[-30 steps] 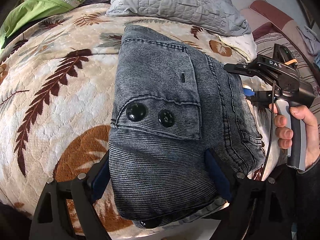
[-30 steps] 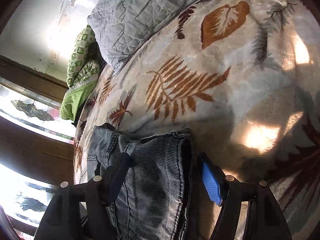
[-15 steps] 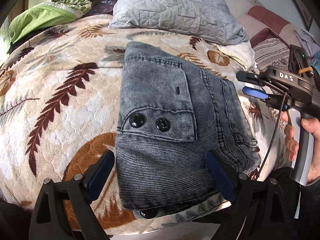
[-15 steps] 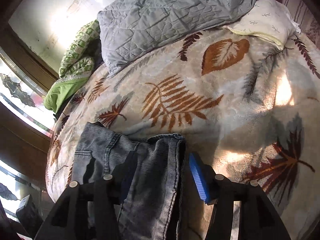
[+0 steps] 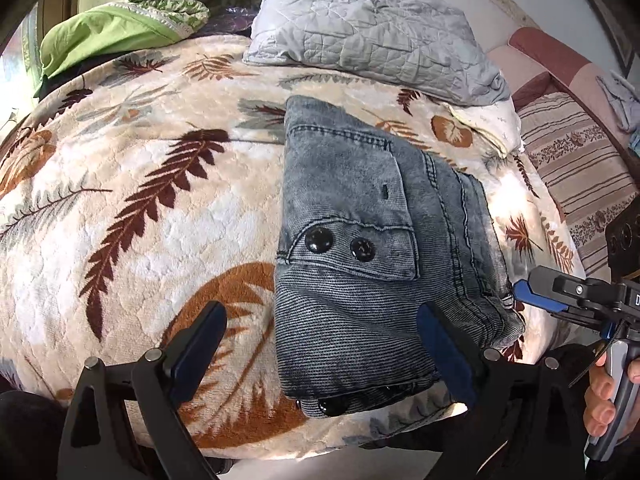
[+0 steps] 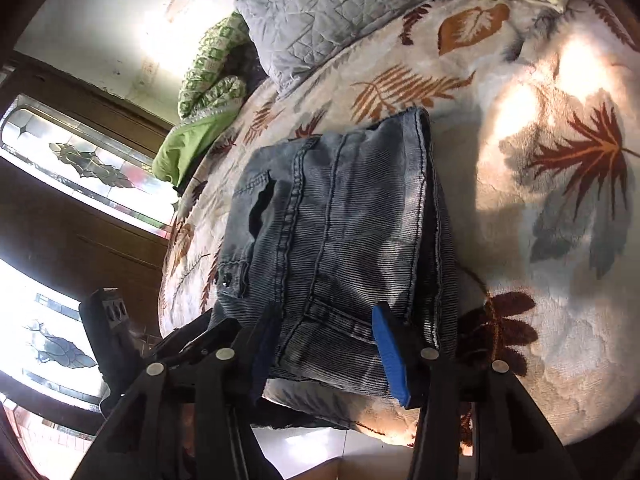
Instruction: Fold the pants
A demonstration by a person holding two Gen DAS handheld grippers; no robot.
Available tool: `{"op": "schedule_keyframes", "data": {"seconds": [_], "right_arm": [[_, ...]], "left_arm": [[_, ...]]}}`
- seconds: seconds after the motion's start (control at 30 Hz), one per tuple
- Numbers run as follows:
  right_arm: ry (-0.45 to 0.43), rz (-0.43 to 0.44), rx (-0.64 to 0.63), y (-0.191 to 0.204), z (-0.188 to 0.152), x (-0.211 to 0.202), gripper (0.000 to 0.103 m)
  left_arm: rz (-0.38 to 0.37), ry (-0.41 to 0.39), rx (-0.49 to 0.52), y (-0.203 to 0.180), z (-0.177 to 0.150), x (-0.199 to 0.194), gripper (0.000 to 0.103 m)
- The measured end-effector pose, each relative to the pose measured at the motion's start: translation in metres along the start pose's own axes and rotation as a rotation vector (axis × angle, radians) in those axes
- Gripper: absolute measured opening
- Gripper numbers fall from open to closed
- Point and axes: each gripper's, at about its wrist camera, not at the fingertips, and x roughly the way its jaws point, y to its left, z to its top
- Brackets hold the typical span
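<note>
On the bed (image 5: 168, 216), near its front edge, the pants (image 5: 368, 256) lie folded in a flat stack w/ pocket buttons up. Left gripper (image 5: 320, 344) fingers spread wide, released; right gripper (image 6: 328, 344) fingers also apart, nothing grasped.

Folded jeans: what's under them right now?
The folded jeans lie directly on the leaf-print blanket, which shows on all sides. More denim layers and a dark button peek out below; anything else underneath is covered.
</note>
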Motion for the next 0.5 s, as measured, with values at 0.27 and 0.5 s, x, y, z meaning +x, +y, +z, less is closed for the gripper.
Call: {"op": "schedule_keyframes", "data": {"seconds": [0.27, 0.5], "right_arm": [[0.036, 0.025, 0.031, -0.009, -0.01, 0.009, 0.062], [-0.029, -0.026, 0.056, -0.03, 0.025, -0.008, 0.065]], "left_arm": [[-0.009, 0.035, -0.021, 0.009, 0.0, 0.004, 0.098], [-0.217, 0.023, -0.222, 0.049, 0.027, 0.004, 0.098]]}}
